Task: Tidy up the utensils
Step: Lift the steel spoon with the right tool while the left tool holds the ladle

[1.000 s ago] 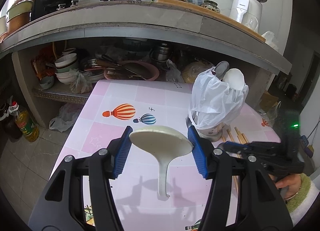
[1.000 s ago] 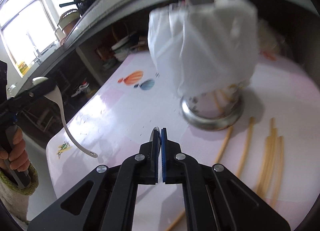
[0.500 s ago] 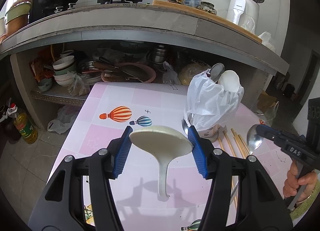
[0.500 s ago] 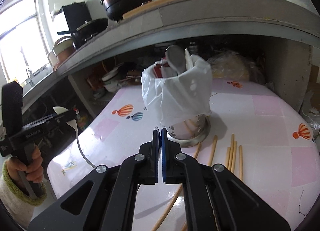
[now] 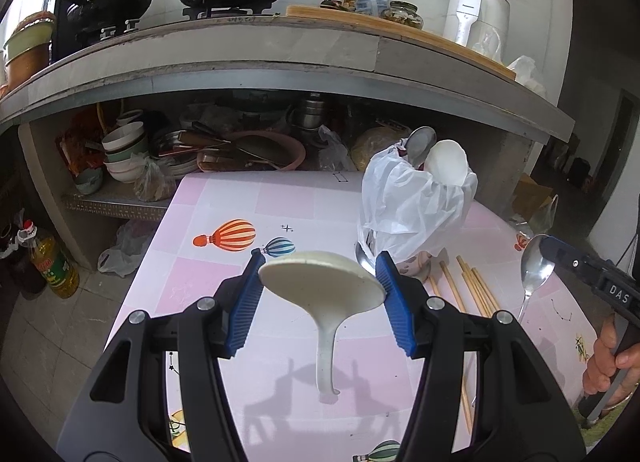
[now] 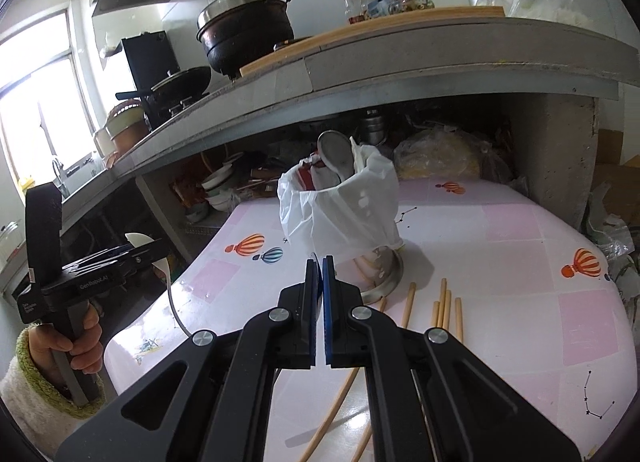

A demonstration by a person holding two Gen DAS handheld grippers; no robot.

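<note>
My left gripper [image 5: 320, 286] is shut on the bowl of a white ladle spoon [image 5: 322, 282], whose handle hangs down above the pink table [image 5: 224, 262]. It also shows at the left of the right wrist view [image 6: 138, 252]. My right gripper [image 6: 321, 262] is shut on a metal spoon [image 5: 534, 266], seen edge-on between its pads and hanging at the right of the left wrist view. A utensil holder lined with a white plastic bag [image 5: 416, 206] [image 6: 344, 214] stands mid-table with a metal spoon and a white spoon in it. Several wooden chopsticks [image 5: 472, 290] [image 6: 442, 306] lie beside its base.
A concrete counter [image 5: 280, 58] overhangs the table's far edge, with pots and bottles on top. Bowls and pans [image 5: 124, 154] crowd the shelf beneath. An oil bottle [image 5: 52, 262] stands on the floor at left. Another spoon [image 5: 364, 260] lies by the holder's base.
My right gripper has lifted the metal spoon up and back from the table beside the holder. My left gripper has held the white ladle almost still.
</note>
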